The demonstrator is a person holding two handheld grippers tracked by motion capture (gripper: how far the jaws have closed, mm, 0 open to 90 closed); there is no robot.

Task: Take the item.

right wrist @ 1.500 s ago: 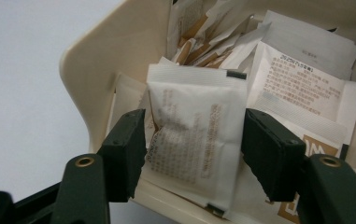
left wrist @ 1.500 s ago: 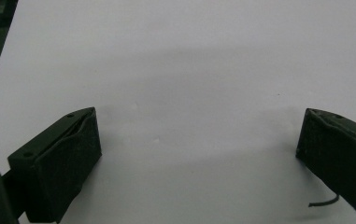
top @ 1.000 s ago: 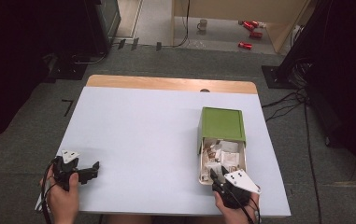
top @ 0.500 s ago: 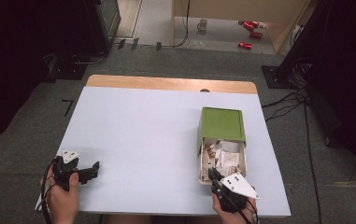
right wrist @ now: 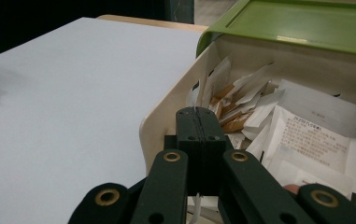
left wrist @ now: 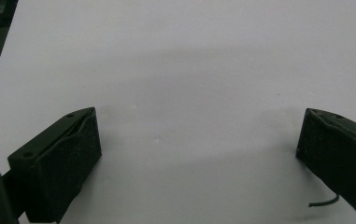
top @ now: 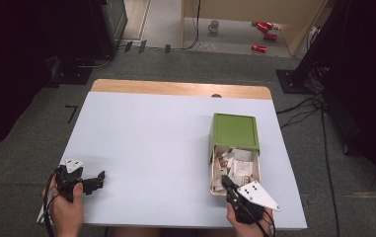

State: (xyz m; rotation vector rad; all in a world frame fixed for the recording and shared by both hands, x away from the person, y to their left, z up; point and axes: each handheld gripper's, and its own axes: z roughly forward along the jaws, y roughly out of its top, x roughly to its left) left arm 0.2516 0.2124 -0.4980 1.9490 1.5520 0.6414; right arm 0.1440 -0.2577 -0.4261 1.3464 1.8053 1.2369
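Pale blue tabletop [top: 156,133] carries everything I see. My right gripper [right wrist: 199,116] has just been closing, and its jaws meet with nothing between them, tips at the near end of the cream drawer [top: 214,174], which is pulled out of the green box [top: 234,130] and full of paper packets [right wrist: 302,126]. My left gripper [left wrist: 199,154] rests gaping over bare table, well apart.

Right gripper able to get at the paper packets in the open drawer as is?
Probably yes: the right gripper sits at the drawer's near rim, packets uncovered just ahead. Its jaws are shut, so they'd need opening.
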